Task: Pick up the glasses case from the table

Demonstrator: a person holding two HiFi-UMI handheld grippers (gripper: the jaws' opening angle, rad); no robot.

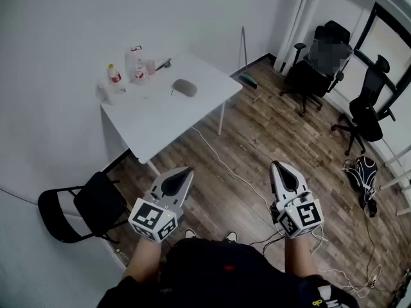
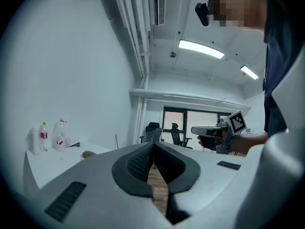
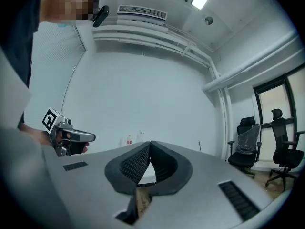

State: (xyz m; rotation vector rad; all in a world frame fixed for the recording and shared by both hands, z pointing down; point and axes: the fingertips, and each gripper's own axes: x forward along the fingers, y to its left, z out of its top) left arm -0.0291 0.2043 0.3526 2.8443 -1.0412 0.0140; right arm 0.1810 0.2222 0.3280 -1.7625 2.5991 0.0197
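Note:
A grey oval glasses case (image 1: 185,87) lies on the white table (image 1: 160,114) at the far left of the room; it shows small and brownish (image 2: 87,154) in the left gripper view. My left gripper (image 1: 187,171) and right gripper (image 1: 277,165) are held level over the wood floor, well short of the table. Both are shut, tips together, with nothing between them. The left gripper's tips (image 2: 153,144) and the right gripper's tips (image 3: 151,144) meet in their own views.
Bottles (image 1: 115,77) and a plastic container (image 1: 134,64) stand at the table's far corner. A black folding chair (image 1: 83,205) sits near left. Office chairs (image 1: 321,63) stand at the far right. Cables (image 1: 244,185) run over the floor, and a bag (image 1: 364,172) lies at right.

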